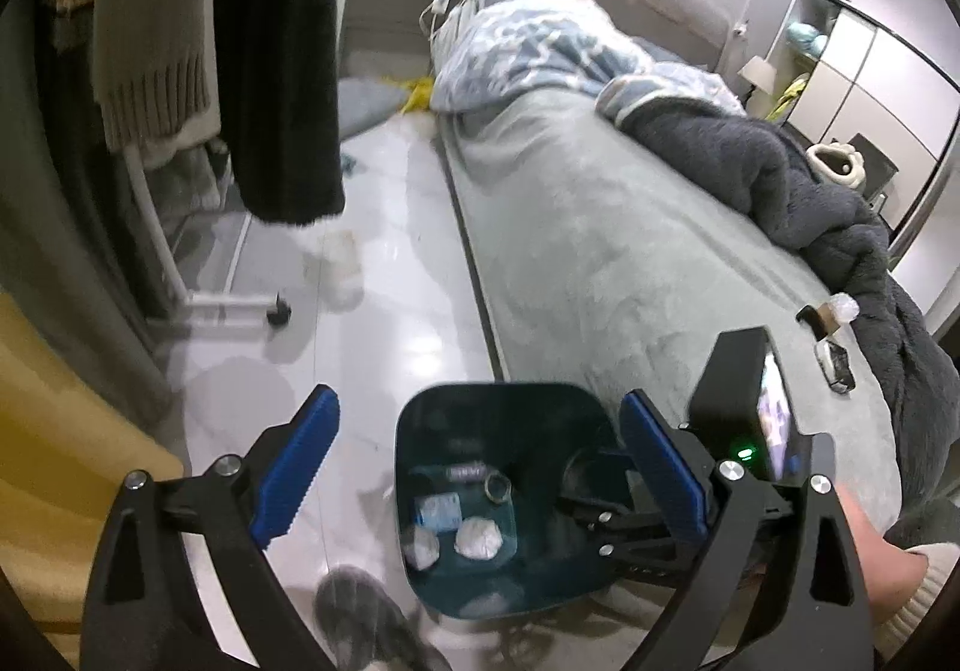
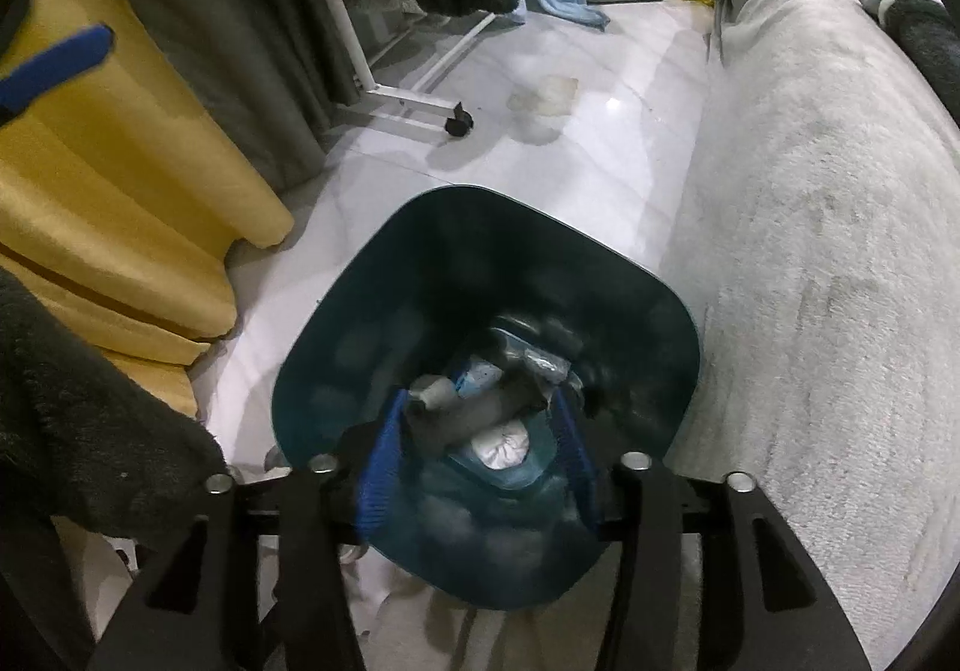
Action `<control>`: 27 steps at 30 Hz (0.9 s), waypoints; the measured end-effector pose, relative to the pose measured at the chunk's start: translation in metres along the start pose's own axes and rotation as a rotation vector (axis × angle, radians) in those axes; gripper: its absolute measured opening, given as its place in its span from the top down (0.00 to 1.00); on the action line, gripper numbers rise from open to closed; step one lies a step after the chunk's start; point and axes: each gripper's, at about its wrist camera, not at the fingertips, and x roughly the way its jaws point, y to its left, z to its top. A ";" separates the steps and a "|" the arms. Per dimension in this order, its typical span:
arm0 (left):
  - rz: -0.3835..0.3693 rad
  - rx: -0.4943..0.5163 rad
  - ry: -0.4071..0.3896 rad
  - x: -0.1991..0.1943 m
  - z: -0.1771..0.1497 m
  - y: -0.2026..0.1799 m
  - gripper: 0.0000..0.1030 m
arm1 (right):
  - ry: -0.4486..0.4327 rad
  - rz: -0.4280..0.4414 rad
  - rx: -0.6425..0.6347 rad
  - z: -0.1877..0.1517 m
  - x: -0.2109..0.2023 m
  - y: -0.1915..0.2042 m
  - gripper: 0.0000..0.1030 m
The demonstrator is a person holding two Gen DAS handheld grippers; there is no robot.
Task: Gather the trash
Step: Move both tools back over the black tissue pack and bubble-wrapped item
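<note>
Right wrist view: the right gripper (image 2: 477, 452) hangs just inside the mouth of the dark teal plastic trash bin (image 2: 384, 275), its blue pads spread apart with a blurred grey tube-shaped piece of trash (image 2: 474, 410) between them; whether the pads touch it cannot be told, so its grip is uncertain. Beneath the tube, on the bin's bottom, lie a crumpled white tissue (image 2: 504, 446) and a pale blue wrapper (image 2: 480, 374). The bin stands on the glossy white tiled floor (image 2: 630, 143), its right rim just beside the edge of the grey plush bed cover (image 2: 828, 227). To the bin's left a yellow curtain (image 2: 120, 179) pools on the floor, with a dark grey curtain (image 2: 240, 41) behind it. Farther off, a white clothes rack leg with a black caster (image 2: 459, 123) stands near a pale stain on the tiles.

From the left wrist camera, the left gripper (image 1: 480, 467) is released, pads wide apart above the bin's near rim and holding nothing. Through the gap the bin's bottom shows more tissue balls and a small dark ring. On the bed's right edge lie a phone-like dark device (image 1: 837, 365) and a dark fluffy blanket (image 1: 810, 191); a blue patterned quilt (image 1: 540, 53) sits at the far end.
</note>
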 end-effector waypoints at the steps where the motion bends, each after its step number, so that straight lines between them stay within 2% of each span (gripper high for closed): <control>1: -0.004 0.006 -0.016 -0.003 0.002 -0.001 0.07 | -0.003 -0.002 0.004 0.000 -0.001 -0.001 0.38; 7: -0.029 0.038 -0.097 -0.019 0.011 -0.014 0.06 | -0.041 -0.005 0.015 0.003 -0.017 -0.003 0.26; 13: -0.042 0.055 -0.176 -0.033 0.019 -0.028 0.06 | -0.120 -0.002 0.029 0.008 -0.045 -0.007 0.19; 19: -0.057 0.103 -0.239 -0.043 0.023 -0.053 0.05 | -0.233 -0.014 0.041 0.007 -0.083 -0.019 0.16; 27: -0.115 0.142 -0.285 -0.046 0.027 -0.097 0.05 | -0.366 -0.062 0.105 -0.015 -0.126 -0.061 0.11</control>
